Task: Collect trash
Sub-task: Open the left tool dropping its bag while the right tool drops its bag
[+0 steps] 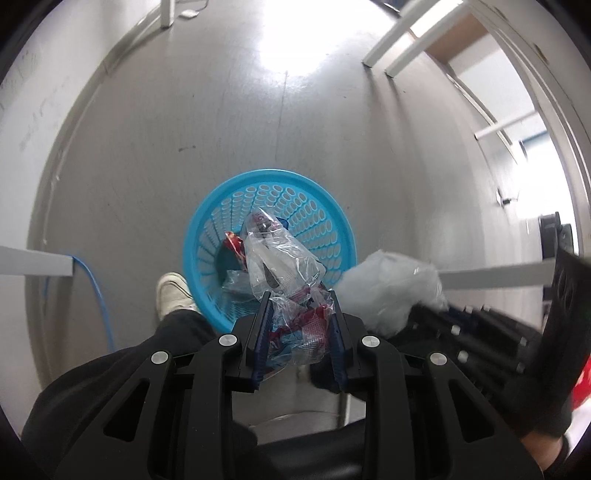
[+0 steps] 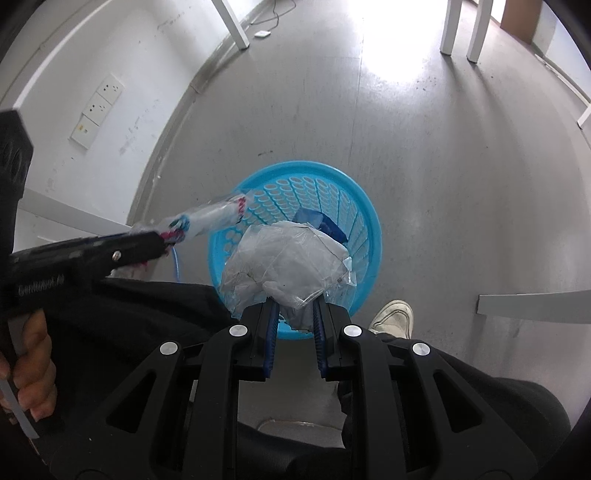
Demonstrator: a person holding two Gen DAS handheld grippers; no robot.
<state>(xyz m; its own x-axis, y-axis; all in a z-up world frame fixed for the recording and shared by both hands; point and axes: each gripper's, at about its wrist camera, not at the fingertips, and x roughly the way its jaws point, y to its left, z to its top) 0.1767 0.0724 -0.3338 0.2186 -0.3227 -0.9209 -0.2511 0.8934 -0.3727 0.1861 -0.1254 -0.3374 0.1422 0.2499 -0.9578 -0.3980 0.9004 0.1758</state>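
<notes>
A round blue plastic basket (image 1: 332, 214) stands on the grey floor, also in the right wrist view (image 2: 365, 225). It holds a red wrapper (image 1: 233, 243) and a blue packet (image 2: 321, 221). My left gripper (image 1: 301, 310) is shut on a clear plastic wrapper with red and blue print (image 1: 280, 258), held above the basket's near rim. My right gripper (image 2: 293, 308) is shut on a crumpled clear plastic bag (image 2: 288, 266), also above the basket. The bag shows in the left wrist view (image 1: 388, 284), and the left gripper's wrapper in the right wrist view (image 2: 210, 218).
The person's white shoe (image 1: 171, 295) stands beside the basket, and black-trousered legs are below both grippers. A blue cable (image 1: 96, 291) runs along the wall. White table legs (image 2: 461, 29) stand farther off. Wall sockets (image 2: 98, 109) are on the left.
</notes>
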